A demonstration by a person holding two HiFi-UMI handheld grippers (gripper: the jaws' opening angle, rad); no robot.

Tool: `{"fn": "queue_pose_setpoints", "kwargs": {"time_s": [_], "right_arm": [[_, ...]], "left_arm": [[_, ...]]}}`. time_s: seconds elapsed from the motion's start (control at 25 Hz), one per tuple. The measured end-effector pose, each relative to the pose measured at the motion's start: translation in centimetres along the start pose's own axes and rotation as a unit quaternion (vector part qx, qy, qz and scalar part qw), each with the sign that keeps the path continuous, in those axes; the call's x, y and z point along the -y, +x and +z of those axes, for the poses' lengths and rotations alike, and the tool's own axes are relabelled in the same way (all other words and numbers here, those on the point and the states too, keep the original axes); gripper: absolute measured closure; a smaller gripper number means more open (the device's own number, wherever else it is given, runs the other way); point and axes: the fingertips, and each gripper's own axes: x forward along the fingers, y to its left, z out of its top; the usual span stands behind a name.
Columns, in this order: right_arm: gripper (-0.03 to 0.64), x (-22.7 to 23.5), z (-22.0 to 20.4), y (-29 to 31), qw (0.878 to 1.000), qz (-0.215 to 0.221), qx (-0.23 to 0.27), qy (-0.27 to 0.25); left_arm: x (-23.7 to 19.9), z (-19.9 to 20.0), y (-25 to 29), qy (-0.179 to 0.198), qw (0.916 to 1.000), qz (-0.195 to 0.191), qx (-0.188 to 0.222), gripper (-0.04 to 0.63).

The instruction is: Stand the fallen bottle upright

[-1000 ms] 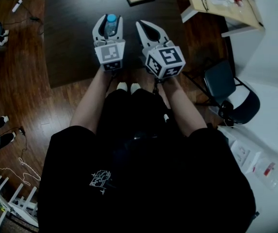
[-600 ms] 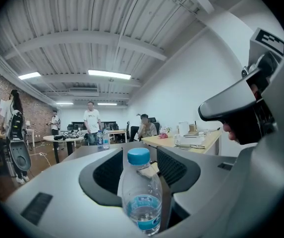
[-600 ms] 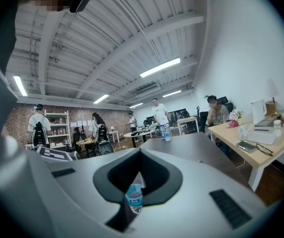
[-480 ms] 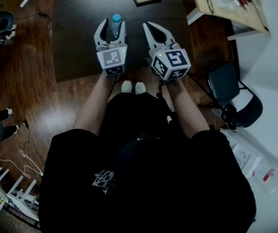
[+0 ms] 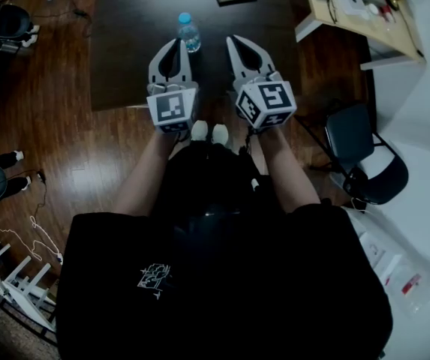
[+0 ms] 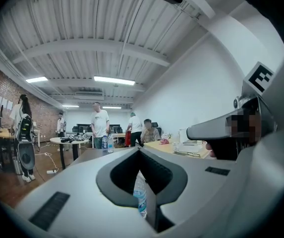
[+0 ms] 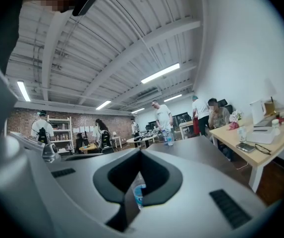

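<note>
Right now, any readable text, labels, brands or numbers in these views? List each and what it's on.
None can be read.
Label on the bottle: print too blurred.
Faces of the left marker cube and the right marker cube: black-and-white square patterns, no words.
Print on the black shirt: white graphic, too small.
Red mark on the floor packets: unreadable.

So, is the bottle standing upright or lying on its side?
Upright. The bottle stands on the table with its blue cap on top.
</note>
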Motion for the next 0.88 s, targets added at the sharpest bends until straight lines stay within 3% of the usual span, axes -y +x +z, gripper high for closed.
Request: {"fn": "queue_pose_setpoints", "kwargs": {"time_s": [0.48, 0.88], "right_arm": [[0.594, -1.8, -1.1, -4.0, 1.000, 0.015, 0.003, -0.003], [0.594, -7.7, -2.1, -9.8, 1.000, -0.020, 0.019, -0.011]], "left_arm": [[0.0, 1.3, -5.8, 0.005, 1.0000, 0.003, 0.004, 0.604], [-1.9, 1.4, -15.0, 0.004, 0.9997, -0.015, 0.019, 0.604]]}}
